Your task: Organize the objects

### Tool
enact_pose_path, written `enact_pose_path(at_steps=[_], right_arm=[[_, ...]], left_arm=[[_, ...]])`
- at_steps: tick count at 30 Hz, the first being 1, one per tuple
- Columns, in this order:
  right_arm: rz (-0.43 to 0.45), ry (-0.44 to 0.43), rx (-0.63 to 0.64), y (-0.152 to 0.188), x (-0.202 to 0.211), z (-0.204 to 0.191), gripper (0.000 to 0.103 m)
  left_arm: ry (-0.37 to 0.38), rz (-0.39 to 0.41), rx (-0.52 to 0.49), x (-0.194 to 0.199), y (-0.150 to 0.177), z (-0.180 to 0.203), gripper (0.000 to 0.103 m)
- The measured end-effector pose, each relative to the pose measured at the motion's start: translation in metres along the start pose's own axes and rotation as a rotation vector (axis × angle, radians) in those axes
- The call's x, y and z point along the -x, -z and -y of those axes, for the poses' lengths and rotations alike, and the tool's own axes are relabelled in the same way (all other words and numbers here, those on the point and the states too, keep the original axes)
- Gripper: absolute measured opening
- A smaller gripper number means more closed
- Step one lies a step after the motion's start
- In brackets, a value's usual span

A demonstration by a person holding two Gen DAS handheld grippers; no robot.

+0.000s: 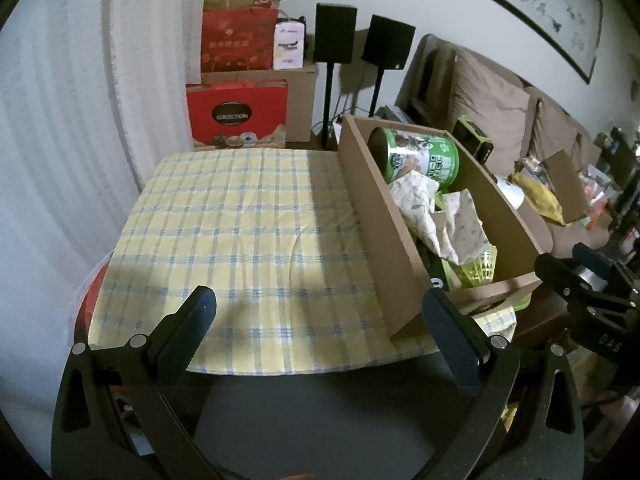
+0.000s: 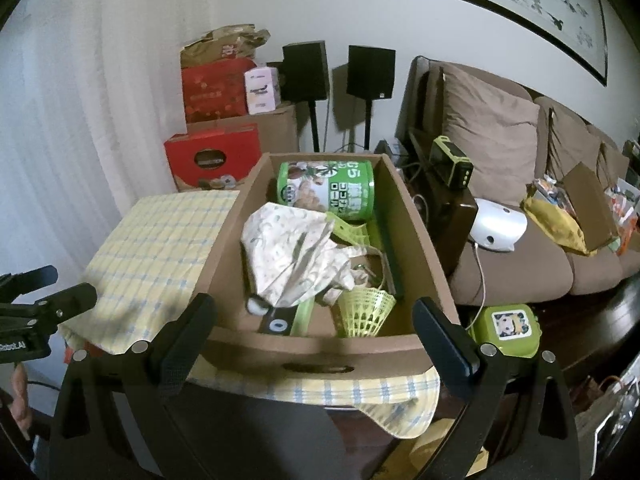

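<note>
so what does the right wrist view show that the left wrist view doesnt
Only the right wrist view shows the small green lidded box with a cartoon sticker beside the table, the handle slot in the cardboard box's near wall, and the white rounded gadget on the sofa in full.

Only the left wrist view shows the broad bare stretch of the checked tablecloth left of the box.

Both show the cardboard box, the green can, the crumpled patterned cloth, the yellow shuttlecock, and both open grippers, left and right.

table [image 1: 304, 412] w/ checked cloth [image 1: 240, 240]; cardboard box [image 2: 416, 224] on cloth, straight ahead of right claw [image 2: 314, 322].
</note>
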State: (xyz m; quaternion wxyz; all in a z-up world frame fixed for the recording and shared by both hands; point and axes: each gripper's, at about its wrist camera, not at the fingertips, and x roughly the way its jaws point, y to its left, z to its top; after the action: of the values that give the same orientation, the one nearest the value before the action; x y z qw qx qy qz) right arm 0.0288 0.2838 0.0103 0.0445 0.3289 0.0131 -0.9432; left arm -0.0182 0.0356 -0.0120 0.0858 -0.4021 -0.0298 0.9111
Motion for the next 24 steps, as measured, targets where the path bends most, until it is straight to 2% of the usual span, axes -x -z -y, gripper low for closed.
enact_pose_path(at_steps=[9,24], right_arm=[[0.024,-0.002,0.009,0.004,0.01,-0.015,0.102],[0.011,-0.011,0.011,0.014,0.012,-0.025,0.103]], left_arm=[[-0.053,0.029,-0.008,0.015,0.011,-0.005,0.103],[-0.049,0.046,-0.004,0.022,0.018,-0.006,0.103]])
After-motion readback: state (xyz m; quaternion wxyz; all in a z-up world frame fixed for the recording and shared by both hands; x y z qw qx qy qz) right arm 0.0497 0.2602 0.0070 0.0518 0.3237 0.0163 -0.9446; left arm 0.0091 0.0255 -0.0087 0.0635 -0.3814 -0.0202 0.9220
